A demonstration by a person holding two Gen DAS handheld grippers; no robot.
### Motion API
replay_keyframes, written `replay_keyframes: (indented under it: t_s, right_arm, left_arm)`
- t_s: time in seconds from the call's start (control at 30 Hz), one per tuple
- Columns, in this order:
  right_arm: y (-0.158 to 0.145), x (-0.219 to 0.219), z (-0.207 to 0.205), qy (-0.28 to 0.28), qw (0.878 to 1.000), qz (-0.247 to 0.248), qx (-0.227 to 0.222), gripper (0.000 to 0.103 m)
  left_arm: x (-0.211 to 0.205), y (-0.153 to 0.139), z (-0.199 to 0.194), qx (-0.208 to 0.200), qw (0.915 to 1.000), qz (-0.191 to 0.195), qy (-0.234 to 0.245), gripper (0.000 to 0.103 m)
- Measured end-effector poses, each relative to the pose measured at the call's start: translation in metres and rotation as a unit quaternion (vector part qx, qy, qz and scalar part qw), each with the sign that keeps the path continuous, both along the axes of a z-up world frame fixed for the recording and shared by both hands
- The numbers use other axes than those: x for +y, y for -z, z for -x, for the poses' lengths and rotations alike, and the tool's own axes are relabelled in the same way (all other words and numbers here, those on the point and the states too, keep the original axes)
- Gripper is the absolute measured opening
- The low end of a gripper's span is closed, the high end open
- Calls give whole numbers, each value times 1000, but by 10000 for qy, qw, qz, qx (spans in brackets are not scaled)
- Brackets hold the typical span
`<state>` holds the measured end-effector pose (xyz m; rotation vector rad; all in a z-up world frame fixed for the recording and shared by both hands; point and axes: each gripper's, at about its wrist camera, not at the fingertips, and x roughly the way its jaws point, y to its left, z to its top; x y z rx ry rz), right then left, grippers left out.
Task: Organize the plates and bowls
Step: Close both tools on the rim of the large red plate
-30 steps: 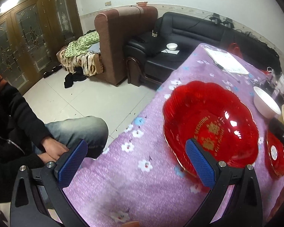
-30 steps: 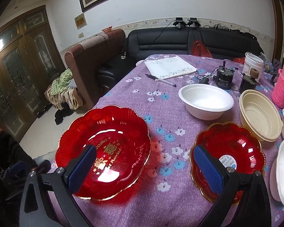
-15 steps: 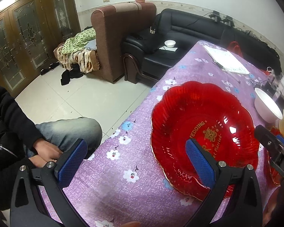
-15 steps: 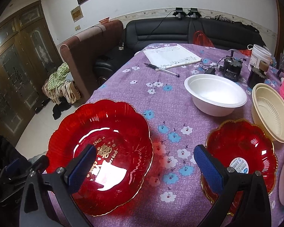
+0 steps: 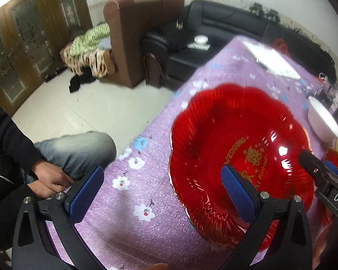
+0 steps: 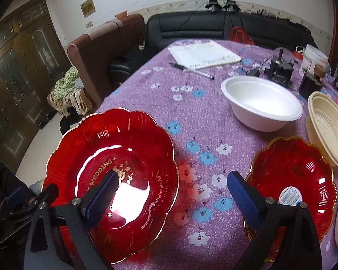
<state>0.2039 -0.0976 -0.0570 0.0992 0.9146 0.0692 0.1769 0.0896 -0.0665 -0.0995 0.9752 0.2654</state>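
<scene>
Between the right gripper (image 6: 172,199) fingers: the near right rim of the large red plate (image 6: 128,148) and a strip of flowered cloth; fingers wide but closing, nothing held, no pad pressing on anything.

Left gripper (image 5: 162,191): fingers wide apart, empty, straddling the plate's left rim; right finger (image 5: 237,196) over the plate's bowl, left finger (image 5: 85,190) over the surface (image 6: 198,112) edge.

Right of the large plate: small red plate (image 6: 304,171), stickered, just beside the right finger. Beyond it, cream bowl (image 6: 326,130) and white bowl (image 6: 261,103), near each other.

Risks, judged:
- Plate is glossy, shallow and scalloped; a one-sided pinch may slip or tip it.
- Plate sits near the surface edge; a push from the right could slide it off.
- Both grippers crowd one plate; fingers may collide.
- The closing right finger may nudge the small plate.
</scene>
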Motion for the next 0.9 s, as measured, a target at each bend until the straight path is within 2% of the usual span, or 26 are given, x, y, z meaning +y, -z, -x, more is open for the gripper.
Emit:
replay_keyframes:
  t_s: [0.1,0.2,0.23,0.37,0.53,0.63,0.67,0.7,0.73,0.8,0.83,0.9]
  right_arm:
    - [8,-2,-5,41,9998,-51,195,86]
    - [17,-4,-9,56,9992,-103,383,85]
    - [19,-3,-11,66,9991,-89,412,84]
    - [25,-3,-15,76,9983,-124,565,79]
    - [31,-2,-20,107,9972,-65,741,61]
    - [30,-1,-18,139,9973,-24,715,41]
    - [30,-1,-18,120,9973,-88,721,37]
    - [29,-1,-19,58,9971,-189,737,28]
    - [29,1,-19,19,9970,-220,739,21]
    - [27,4,-18,-16,9972,-207,725,16]
    - [27,6,-17,-1,9973,-179,707,16]
    - [27,7,-16,16,9975,-178,689,16]
  left_arm:
    - [1,14,-11,347,9992,204,32,103]
    - [-3,26,-19,661,9973,305,51,103]
    - [-5,28,-20,686,9975,182,48,103]
    - [-8,30,-24,758,9970,160,96,103]
    - [-14,27,-26,762,9967,180,193,101]
    - [-16,22,-22,626,9980,12,128,85]
    - [-17,20,-20,543,9984,-64,111,68]
    - [-17,17,-18,493,9986,-132,101,51]
    - [-17,15,-15,427,9989,-103,133,45]
    - [-18,13,-12,365,9991,-27,217,28]
    - [-18,12,-12,343,9991,-10,253,24]
    - [-18,12,-11,310,9992,4,243,24]
